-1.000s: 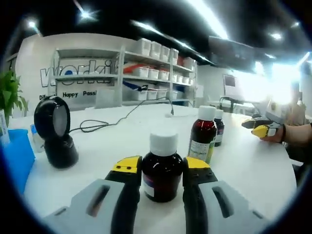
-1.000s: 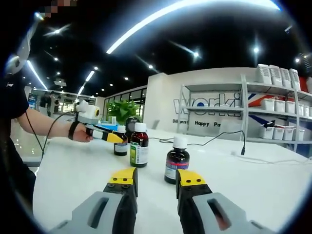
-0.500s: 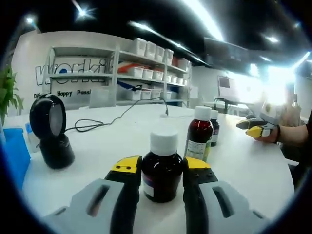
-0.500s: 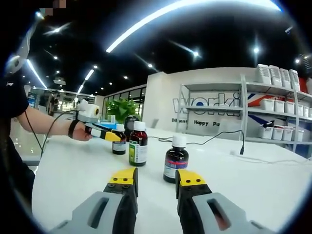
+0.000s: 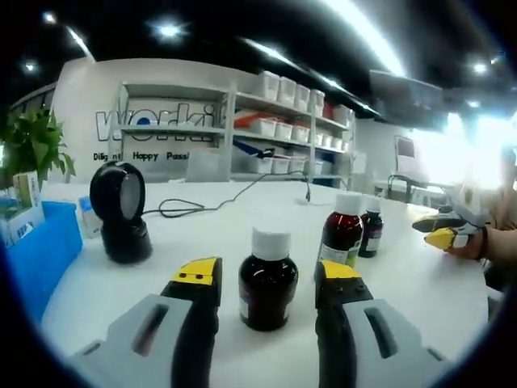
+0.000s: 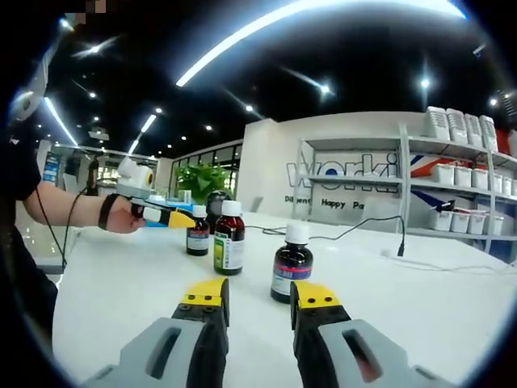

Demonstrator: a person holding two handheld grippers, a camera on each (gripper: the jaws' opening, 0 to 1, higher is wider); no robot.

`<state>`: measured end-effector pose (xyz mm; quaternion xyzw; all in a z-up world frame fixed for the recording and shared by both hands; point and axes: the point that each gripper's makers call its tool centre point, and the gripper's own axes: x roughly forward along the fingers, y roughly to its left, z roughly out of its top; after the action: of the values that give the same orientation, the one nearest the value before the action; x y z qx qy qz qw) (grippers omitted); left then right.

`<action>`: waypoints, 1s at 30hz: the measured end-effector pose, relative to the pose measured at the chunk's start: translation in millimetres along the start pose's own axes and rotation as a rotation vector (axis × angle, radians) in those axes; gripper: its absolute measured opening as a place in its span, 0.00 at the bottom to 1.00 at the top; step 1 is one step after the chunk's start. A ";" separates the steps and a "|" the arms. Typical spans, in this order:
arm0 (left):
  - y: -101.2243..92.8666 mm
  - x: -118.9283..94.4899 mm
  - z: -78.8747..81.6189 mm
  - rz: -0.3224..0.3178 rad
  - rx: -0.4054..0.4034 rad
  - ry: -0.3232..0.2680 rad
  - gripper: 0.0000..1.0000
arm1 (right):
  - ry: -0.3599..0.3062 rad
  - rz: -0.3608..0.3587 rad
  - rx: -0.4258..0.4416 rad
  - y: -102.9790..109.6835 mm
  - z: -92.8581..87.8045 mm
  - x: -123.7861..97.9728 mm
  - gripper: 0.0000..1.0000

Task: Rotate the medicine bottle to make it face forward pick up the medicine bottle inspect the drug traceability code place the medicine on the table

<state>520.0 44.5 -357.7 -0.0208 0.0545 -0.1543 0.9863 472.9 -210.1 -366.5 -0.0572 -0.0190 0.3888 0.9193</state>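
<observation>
A dark medicine bottle [image 5: 266, 279] with a white cap stands upright on the white table [image 5: 202, 242], between the jaws of my left gripper [image 5: 265, 275]. Those jaws are open, with a gap on each side of the bottle. From the right gripper view the same bottle [image 6: 198, 232] is small and far left, with the left gripper [image 6: 174, 218] and a hand just left of it. My right gripper [image 6: 258, 297] is open and holds nothing. Another dark bottle [image 6: 292, 263] stands just beyond its tips.
A taller bottle with a green label [image 5: 342, 234] and a small dark one [image 5: 371, 228] stand to the right. A black scanner [image 5: 121, 212] with its cable [image 5: 218, 198], a blue bin [image 5: 36, 250] and a plant [image 5: 36, 145] are on the left. Shelves line the back wall.
My left gripper, shut on the bottle before, has opened and pulled back a little; the bottle stays standing on the table. The right gripper has not moved.
</observation>
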 end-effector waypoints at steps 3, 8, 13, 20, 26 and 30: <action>0.8 3.8 -4.4 0.062 -0.052 0.016 0.38 | -0.002 -0.001 0.002 -0.4 0.5 -0.3 0.26; 5.5 4.4 -7.1 0.174 -0.134 0.002 0.37 | -0.002 -0.002 0.001 -0.8 0.6 -0.6 0.25; -2.7 7.2 -7.7 0.232 -0.133 -0.009 0.37 | 0.000 -0.002 -0.004 -1.0 -0.1 -0.5 0.25; 7.9 16.7 -10.3 0.319 -0.081 -0.011 0.34 | 0.003 -0.008 -0.009 -2.8 -0.7 -0.7 0.24; 7.0 20.2 -14.0 0.341 -0.033 0.005 0.27 | 0.007 -0.011 -0.014 -3.6 -1.6 -0.2 0.23; 8.9 19.9 -13.5 0.308 -0.014 0.015 0.26 | 0.010 -0.014 -0.018 -4.4 -2.5 -0.2 0.23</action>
<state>540.0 46.5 -373.6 -0.0179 0.0655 -0.0009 0.9977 476.2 -213.5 -368.4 -0.0673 -0.0181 0.3819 0.9216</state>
